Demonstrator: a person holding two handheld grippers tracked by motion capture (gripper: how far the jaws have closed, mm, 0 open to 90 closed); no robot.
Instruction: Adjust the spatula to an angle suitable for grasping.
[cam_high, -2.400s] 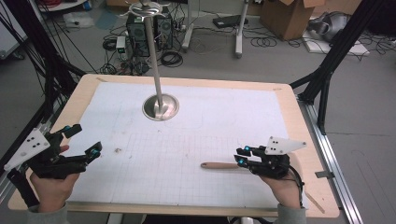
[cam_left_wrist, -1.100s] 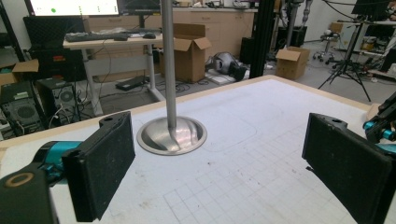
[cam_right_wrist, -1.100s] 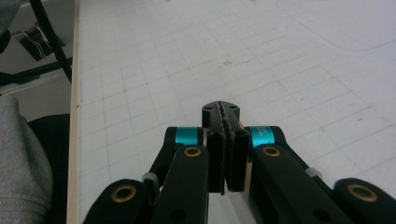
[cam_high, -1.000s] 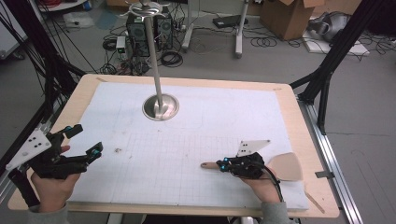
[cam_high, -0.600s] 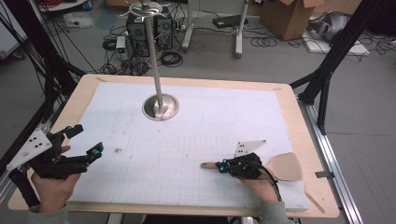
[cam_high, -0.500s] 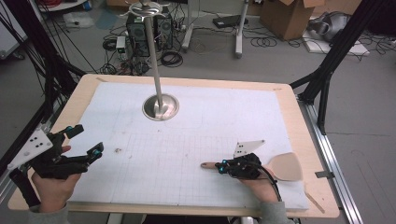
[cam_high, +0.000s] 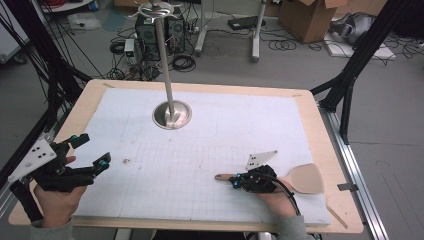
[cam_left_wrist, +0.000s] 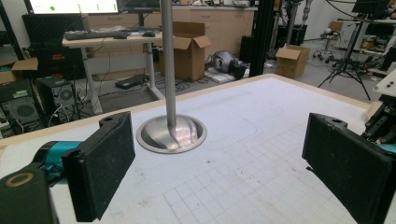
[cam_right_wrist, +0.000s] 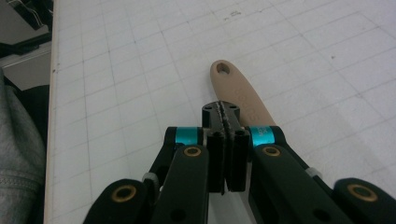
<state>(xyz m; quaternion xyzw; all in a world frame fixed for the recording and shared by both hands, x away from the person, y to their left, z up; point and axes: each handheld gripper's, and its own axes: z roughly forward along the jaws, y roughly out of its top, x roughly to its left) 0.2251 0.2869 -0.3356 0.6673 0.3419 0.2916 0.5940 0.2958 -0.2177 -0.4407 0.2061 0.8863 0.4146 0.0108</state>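
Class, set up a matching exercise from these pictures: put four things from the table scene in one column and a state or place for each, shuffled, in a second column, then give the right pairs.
Things:
1. left gripper
2. right gripper
3. wooden spatula
4. metal stand

States or places:
A. upright at the far middle of the mat
B. jaws shut
C. lying flat near the right edge
D. jaws wide open, nothing between them

Pairs: 1-D, 2-B, 3-C, 4-A

spatula (cam_high: 300, 179) lies on the mat (cam_high: 210, 150) near its right front corner, stand (cam_high: 172, 114) behind it
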